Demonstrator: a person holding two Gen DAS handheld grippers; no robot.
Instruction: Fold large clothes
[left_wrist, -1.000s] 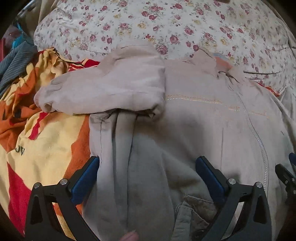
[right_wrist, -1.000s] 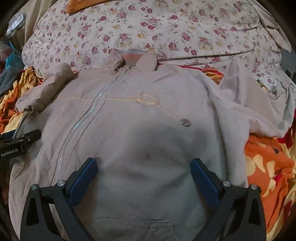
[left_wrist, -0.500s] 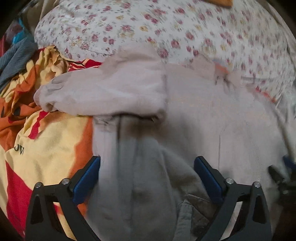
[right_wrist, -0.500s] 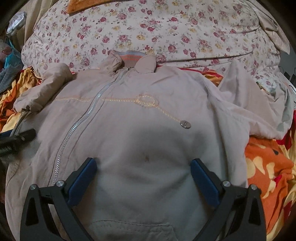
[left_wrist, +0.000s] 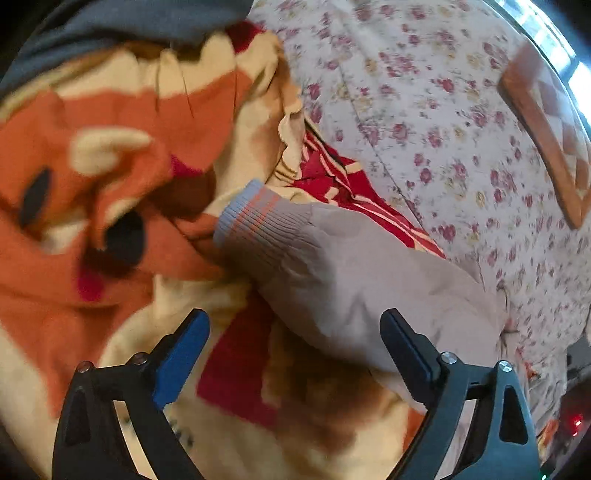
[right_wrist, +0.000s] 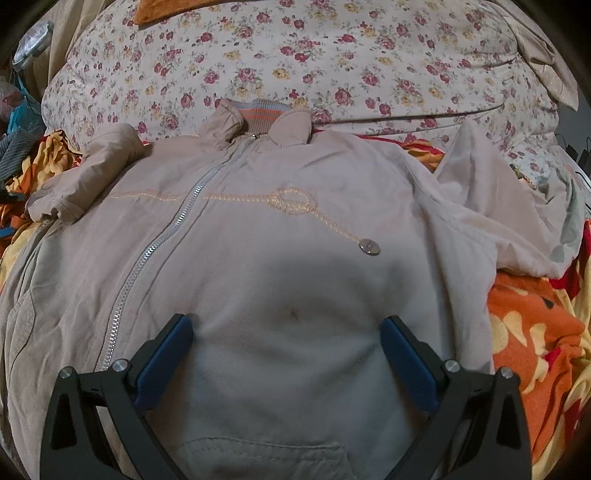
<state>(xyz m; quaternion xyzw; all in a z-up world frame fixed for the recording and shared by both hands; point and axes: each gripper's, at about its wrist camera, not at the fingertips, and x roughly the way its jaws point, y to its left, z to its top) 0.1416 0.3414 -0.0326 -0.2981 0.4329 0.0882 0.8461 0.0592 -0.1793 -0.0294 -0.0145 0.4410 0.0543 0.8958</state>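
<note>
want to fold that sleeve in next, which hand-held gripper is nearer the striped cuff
Left. The left hand-held gripper faces the striped cuff, its closing jaws empty, just short of it. The right hand-held gripper hangs open over the jacket front, well away from that sleeve.

L gripper (left_wrist: 293, 341): fingers wide, closing, nothing pinched | R gripper (right_wrist: 286, 341): fingers apart

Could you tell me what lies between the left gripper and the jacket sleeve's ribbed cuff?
Only the orange-and-cream blanket separates the left gripper, jaws closing, from the ribbed cuff, per the left wrist view.
</note>
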